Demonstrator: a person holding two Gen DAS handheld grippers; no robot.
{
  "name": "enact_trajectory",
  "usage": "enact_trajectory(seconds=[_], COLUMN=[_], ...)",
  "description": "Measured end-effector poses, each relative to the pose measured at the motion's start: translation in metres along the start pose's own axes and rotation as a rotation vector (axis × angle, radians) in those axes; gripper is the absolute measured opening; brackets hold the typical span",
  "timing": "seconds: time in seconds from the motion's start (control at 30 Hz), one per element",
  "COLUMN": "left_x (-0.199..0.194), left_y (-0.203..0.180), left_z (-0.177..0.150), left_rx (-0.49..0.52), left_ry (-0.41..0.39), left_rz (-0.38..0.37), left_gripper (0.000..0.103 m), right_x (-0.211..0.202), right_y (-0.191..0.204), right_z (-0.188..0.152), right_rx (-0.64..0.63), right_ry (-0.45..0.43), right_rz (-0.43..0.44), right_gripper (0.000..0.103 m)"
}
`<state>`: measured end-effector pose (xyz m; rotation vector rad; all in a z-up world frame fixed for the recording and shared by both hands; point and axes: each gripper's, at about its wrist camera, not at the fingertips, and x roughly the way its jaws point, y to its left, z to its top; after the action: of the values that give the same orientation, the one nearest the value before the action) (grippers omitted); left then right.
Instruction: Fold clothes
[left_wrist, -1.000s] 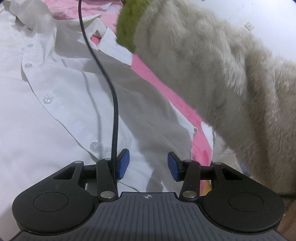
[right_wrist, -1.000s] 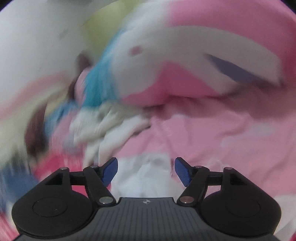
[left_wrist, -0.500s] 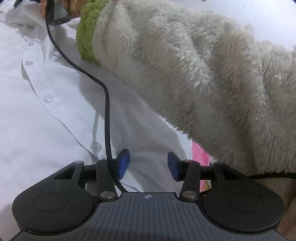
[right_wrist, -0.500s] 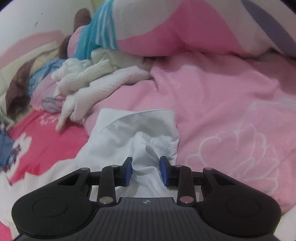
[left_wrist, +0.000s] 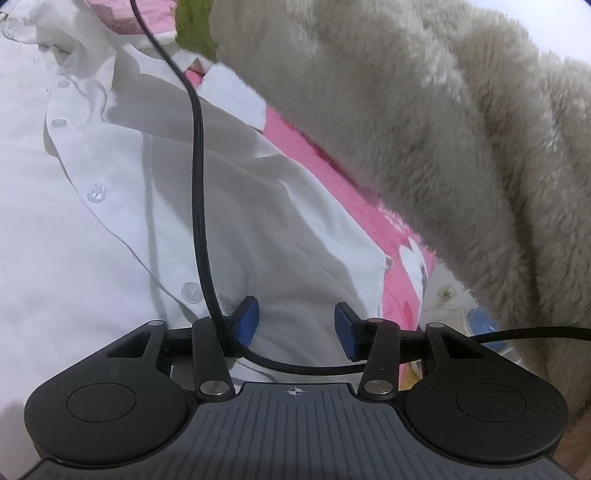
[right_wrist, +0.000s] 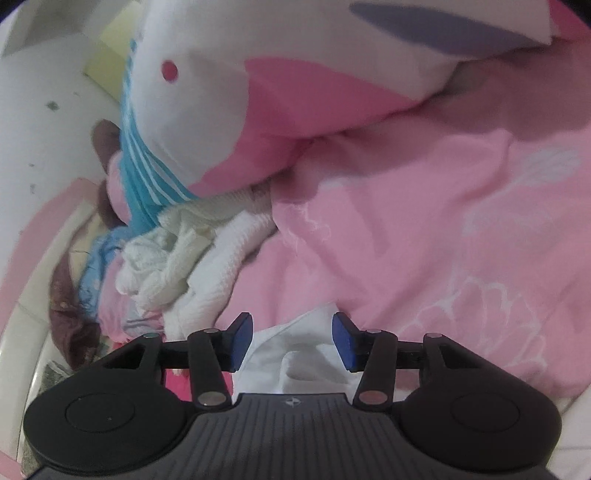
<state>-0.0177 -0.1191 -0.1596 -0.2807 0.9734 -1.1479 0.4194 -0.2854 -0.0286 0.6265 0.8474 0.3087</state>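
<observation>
- We find the white shirt (left_wrist: 229, 206) spread across left and centre of the left wrist view, lying on the pink bedsheet (left_wrist: 373, 229); button placket runs from upper left down to lower centre.
- Left gripper (left_wrist: 294, 328): jaws apart, nothing pinched btwn the blue pads; shirt fabric lies beneath, not gripped. A black cable (left_wrist: 197, 177) drapes over the left finger.
- A fleece sleeve (left_wrist: 424, 122) w/ green cuff crosses upper right of that view.
- Right gripper (right_wrist: 292, 341): jaws opening; a white fold of the shirt (right_wrist: 295, 354) sits btwn the pads at lower centre of the right wrist view, but pads do not press it. We rate it released.
- Beyond it: pink bedsheet (right_wrist: 424, 240) at right, a heap of other clothes (right_wrist: 177, 266) at centre left, a pink-and-white pillow (right_wrist: 240, 103) at top.
- Handling, our judgement: thin woven cloth, light, limp, no stiffness; sags and bunches when lifted, slides easily on the sheet. Not fragile, though buttons may snag.
- Grip pts, our judgement: take hem corners, shoulder seams or collar, where layers are doubled; pinch a full fold, not a single ply. Avoid mid-panel grabs, which crumple it.
- Risk: cable may drag the fabric.
</observation>
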Motion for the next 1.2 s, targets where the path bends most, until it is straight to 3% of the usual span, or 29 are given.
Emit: enact_trajectory(seconds=[0.27,0.37,0.47,0.57,0.63,0.73,0.9,0.93,1.0,1.03,1.2], left_x=[-0.022,-0.025,-0.03,-0.033,-0.035,-0.037,-0.04,-0.041,-0.05,-0.052,-0.057], left_y=[0.007,0.027,0.026,0.024,0.022,0.019,0.015,0.015,0.013,0.012,0.009], left_z=[-0.014,0.012,0.011,0.009,0.007,0.004,0.0,0.0,-0.005,-0.006,-0.01], left_rx=[-0.05,-0.059,-0.059,-0.06,-0.059,-0.056,-0.054,-0.054,-0.057,-0.057,-0.061], left_ry=[-0.001,0.0,0.0,0.001,0.001,0.0,0.0,-0.001,-0.001,-0.001,0.0], left_rz=[-0.025,-0.03,-0.03,-0.03,-0.028,-0.024,-0.023,-0.024,-0.026,-0.027,-0.029], left_gripper=[0.045,0.045,0.045,0.045,0.045,0.045,0.045,0.045,0.045,0.045,0.045], right_x=[0.017,0.019,0.014,0.003,0.0,0.008,0.04,0.045,0.041,0.037,-0.016], right_y=[0.022,0.022,0.034,0.057,0.075,0.094,0.089,0.086,0.081,0.078,0.057], right_z=[-0.008,-0.015,-0.033,-0.066,-0.098,-0.16,-0.2,-0.2,-0.189,-0.182,-0.133], right_rx=[0.048,0.067,-0.047,-0.321,-0.597,-1.084,-1.391,-1.412,-1.351,-1.314,-1.027], right_ry=[0.072,0.073,0.078,0.067,0.049,-0.012,-0.04,-0.047,-0.075,-0.09,-0.22], right_rz=[-0.002,0.015,0.019,-0.024,-0.082,-0.245,-0.409,-0.436,-0.442,-0.441,-0.39], right_gripper=[0.051,0.05,0.05,0.051,0.051,0.051,0.047,0.044,0.026,0.011,0.006])
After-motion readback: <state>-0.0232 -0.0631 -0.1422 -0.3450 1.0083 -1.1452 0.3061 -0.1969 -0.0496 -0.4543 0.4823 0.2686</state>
